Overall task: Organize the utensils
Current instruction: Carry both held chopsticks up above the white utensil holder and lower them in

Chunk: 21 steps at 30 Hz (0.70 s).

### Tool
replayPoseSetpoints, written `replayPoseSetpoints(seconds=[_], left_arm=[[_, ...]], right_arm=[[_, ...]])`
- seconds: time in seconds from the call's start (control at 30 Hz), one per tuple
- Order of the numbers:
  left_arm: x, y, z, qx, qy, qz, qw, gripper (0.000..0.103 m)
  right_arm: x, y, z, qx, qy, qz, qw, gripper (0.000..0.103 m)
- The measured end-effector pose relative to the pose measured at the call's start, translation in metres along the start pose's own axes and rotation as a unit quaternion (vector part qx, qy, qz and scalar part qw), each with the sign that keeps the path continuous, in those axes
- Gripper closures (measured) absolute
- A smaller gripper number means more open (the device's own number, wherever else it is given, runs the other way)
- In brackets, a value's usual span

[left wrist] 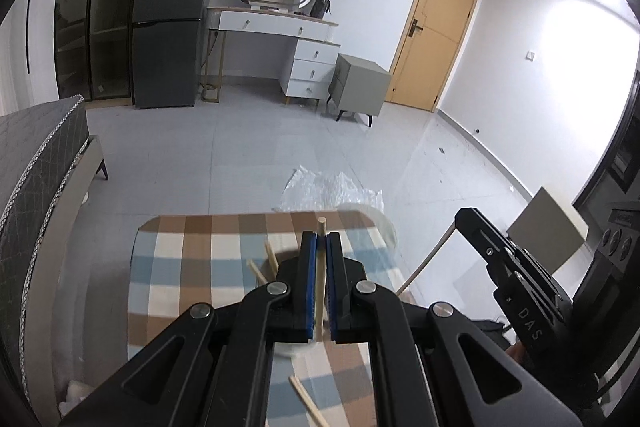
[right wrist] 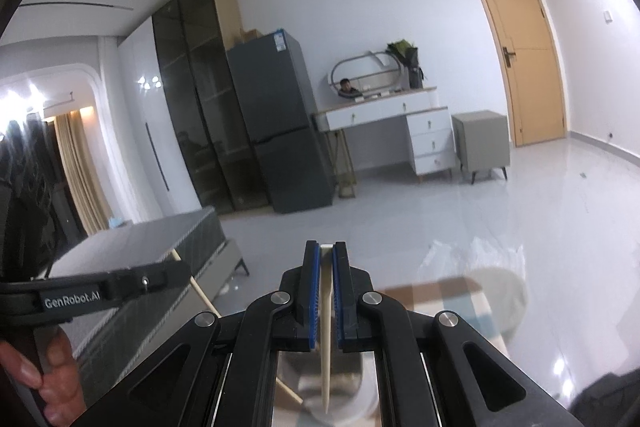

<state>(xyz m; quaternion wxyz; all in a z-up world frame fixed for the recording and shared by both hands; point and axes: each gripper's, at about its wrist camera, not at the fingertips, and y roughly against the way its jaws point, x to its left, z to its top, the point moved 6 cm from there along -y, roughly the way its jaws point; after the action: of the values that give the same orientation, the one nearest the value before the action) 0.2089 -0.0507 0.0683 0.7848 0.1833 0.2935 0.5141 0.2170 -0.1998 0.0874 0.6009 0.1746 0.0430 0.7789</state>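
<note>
My left gripper (left wrist: 321,239) is shut on a wooden chopstick (left wrist: 321,283) that stands upright between the blue pads. Under it, a clear cup (left wrist: 289,350) on the plaid tablecloth (left wrist: 180,267) holds two more chopsticks (left wrist: 272,261). Another chopstick (left wrist: 306,401) lies loose on the cloth. At the right, the right gripper (left wrist: 472,227) holds a slanting chopstick (left wrist: 426,259). In the right wrist view, my right gripper (right wrist: 326,251) is shut on a pale chopstick (right wrist: 325,339), tip down over the cup (right wrist: 352,379). The left gripper (right wrist: 160,277) with its chopstick (right wrist: 202,295) is at the left, held by a hand (right wrist: 52,367).
A round pale object (right wrist: 500,291) sits past the table's far corner. Crumpled clear plastic (left wrist: 328,187) lies on the floor beyond the table. A bed (left wrist: 40,167) runs along the left. A dark fridge (left wrist: 168,15), white dresser (left wrist: 308,55) and wooden door (left wrist: 436,27) stand at the far wall.
</note>
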Motion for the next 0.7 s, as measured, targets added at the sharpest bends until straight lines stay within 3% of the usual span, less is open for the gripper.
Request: replayPoseSetpoints(seconds=[0.33, 0.5, 0.7], left_arm=[[0.013, -0.034, 0.038, -0.015, -0.007, 0.002, 0.9999, 0.102], [0.011, -0.061, 0.037, -0.001, -0.034, 0.012, 0.9994, 0.102], [0.014, -0.082, 0.026, 0.022, -0.032, 0.007, 0.9992, 0.102]], right_arm=[[-0.008, -0.042, 0.007, -0.013, -0.006, -0.008, 1.0, 0.098], [-0.017, -0.059, -0.001, -0.02, -0.036, -0.008, 0.999, 0.098], [-0.025, -0.072, -0.011, -0.017, -0.049, 0.001, 0.999, 0.098]])
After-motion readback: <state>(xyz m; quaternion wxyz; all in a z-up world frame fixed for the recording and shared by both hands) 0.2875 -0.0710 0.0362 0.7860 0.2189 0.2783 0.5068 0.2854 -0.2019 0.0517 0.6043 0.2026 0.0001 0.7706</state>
